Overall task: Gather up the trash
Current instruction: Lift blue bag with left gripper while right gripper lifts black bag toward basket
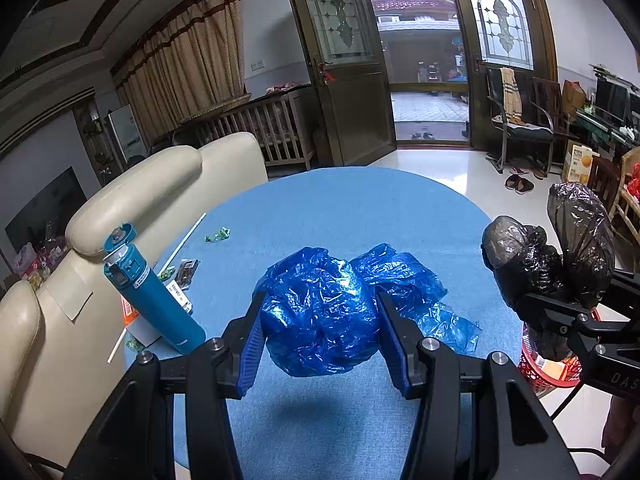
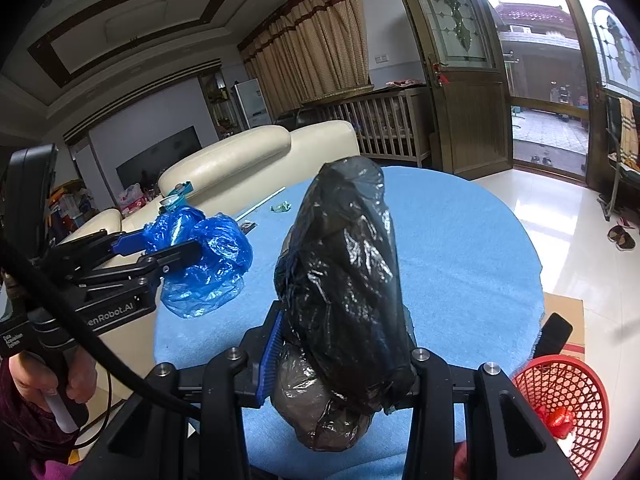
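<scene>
My left gripper (image 1: 320, 316) is shut on a crumpled blue plastic bag (image 1: 320, 308) and holds it above the round blue table (image 1: 360, 204). The blue bag also shows in the right wrist view (image 2: 208, 256). My right gripper (image 2: 344, 356) is shut on a crumpled black plastic bag (image 2: 344, 264), lifted above the table's right side; the black bag also shows in the left wrist view (image 1: 560, 248). A red mesh basket (image 2: 560, 392) with some trash stands on the floor to the right, below the table edge.
A teal bottle (image 1: 152, 296), a white straw (image 1: 184, 240), green candy wrappers (image 1: 218, 235) and snack packets (image 1: 186, 272) lie on the table's left side. A cream sofa (image 1: 132, 196) stands behind the table. A cardboard box (image 2: 568, 320) lies by the basket.
</scene>
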A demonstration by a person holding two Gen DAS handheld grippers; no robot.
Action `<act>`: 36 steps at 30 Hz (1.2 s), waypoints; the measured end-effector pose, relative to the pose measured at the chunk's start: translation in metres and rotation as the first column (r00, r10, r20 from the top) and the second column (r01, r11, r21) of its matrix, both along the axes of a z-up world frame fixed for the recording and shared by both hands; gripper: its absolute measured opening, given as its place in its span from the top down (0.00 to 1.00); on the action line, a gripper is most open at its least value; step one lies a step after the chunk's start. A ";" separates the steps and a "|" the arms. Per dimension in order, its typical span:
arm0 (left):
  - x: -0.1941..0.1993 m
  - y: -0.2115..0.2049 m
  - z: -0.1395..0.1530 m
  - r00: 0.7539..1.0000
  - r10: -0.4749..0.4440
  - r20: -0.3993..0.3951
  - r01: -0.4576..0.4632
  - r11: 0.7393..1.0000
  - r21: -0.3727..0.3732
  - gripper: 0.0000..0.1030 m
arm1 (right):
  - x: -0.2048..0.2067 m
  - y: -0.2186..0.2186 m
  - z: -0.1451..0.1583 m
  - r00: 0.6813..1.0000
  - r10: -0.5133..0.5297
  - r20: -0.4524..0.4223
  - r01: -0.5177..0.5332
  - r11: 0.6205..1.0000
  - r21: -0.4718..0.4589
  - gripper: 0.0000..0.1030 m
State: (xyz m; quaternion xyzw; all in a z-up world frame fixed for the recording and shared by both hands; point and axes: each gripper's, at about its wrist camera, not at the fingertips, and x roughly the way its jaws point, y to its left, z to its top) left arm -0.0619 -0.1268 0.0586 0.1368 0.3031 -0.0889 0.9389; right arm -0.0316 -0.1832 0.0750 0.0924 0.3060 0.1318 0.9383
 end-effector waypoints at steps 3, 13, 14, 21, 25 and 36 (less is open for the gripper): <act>0.000 0.000 0.000 1.000 -0.003 0.004 0.003 1.000 0.004 0.47 | 0.000 0.000 0.001 1.000 -0.005 -0.002 0.005 1.000 0.001 0.57; -0.003 -0.005 0.000 1.000 -0.018 0.007 0.017 1.000 0.014 0.47 | -0.002 -0.002 0.000 1.000 -0.011 -0.003 0.011 1.000 0.009 0.57; -0.004 -0.006 0.000 1.000 -0.019 0.007 0.019 1.000 0.015 0.47 | -0.002 -0.002 0.000 1.000 -0.012 -0.002 0.012 1.000 0.009 0.57; -0.004 -0.010 0.000 0.999 -0.033 0.008 0.033 0.999 0.022 0.47 | -0.006 -0.007 0.000 1.000 -0.024 -0.002 0.024 1.000 0.016 0.57; -0.004 -0.012 -0.001 0.999 -0.041 0.008 0.041 0.999 0.028 0.47 | -0.008 -0.010 0.000 0.999 -0.032 -0.003 0.032 0.999 0.020 0.57; -0.002 -0.017 -0.004 0.998 -0.066 0.003 0.066 0.997 0.038 0.47 | -0.014 -0.018 0.002 0.998 -0.056 -0.006 0.056 0.998 0.034 0.57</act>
